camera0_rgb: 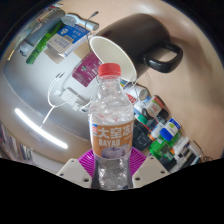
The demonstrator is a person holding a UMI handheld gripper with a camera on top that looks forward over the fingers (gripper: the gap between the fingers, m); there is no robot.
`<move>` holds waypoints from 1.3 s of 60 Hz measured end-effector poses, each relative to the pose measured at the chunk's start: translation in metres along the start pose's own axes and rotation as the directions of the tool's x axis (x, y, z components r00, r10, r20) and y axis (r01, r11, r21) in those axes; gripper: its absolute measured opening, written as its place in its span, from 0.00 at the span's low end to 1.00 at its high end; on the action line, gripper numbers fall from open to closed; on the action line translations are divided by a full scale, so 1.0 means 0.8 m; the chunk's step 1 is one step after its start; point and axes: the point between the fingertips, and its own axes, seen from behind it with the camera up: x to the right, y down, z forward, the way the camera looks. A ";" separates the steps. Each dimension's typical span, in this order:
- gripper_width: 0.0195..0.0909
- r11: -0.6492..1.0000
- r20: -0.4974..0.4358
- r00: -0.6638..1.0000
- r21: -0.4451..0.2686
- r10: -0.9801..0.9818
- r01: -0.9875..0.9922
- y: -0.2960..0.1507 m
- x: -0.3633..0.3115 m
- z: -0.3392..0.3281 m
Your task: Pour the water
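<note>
The gripper [111, 172] holds a water bottle [110, 128] upright between its two fingers, whose purple pads [89, 164] press against the lower part of the bottle on either side, so the fingers are closed about as far as the bottle's width allows. The bottle is clear plastic with a red cap [109, 70] and an orange label [108, 139] printed with white characters; the cap is on. Water shows through the clear lower part of the bottle between the pads.

Just beyond the bottle, behind its neck, stands a white cup [103, 52] with its open mouth tilted toward the camera. Further back sits a large dark pot [140, 38] with a black handle [163, 56] pointing toward the right. All of these rest on a shiny round metal table [35, 95] that reflects the ceiling lights.

To the right of the bottle, near the table's rim, stands a cluster of small bottles and packets [160, 125] with green, blue and white packaging. At the far left, beyond the cup, are several more cartons and containers [55, 38].
</note>
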 end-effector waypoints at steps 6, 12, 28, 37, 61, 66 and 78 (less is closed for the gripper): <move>0.29 1.000 -0.001 1.000 0.003 0.012 -0.012 -0.006 -0.001 -0.003; 0.29 0.999 -0.018 0.999 -0.018 -0.039 0.039 -0.001 0.001 -0.001; 0.30 0.499 -0.063 0.495 -0.090 -0.867 0.862 0.002 -0.080 -0.038; 0.29 -0.190 -0.193 -0.175 0.059 -0.965 0.980 -0.044 -0.249 -0.103; 0.29 -0.637 -0.621 -0.613 -0.226 -0.488 0.737 -0.357 -0.273 -0.231; 0.29 -0.624 -0.614 -0.627 -0.264 -0.480 0.735 -0.394 -0.249 -0.228; 0.32 -0.618 -0.629 -0.586 -0.205 -0.511 0.759 -0.431 -0.220 -0.232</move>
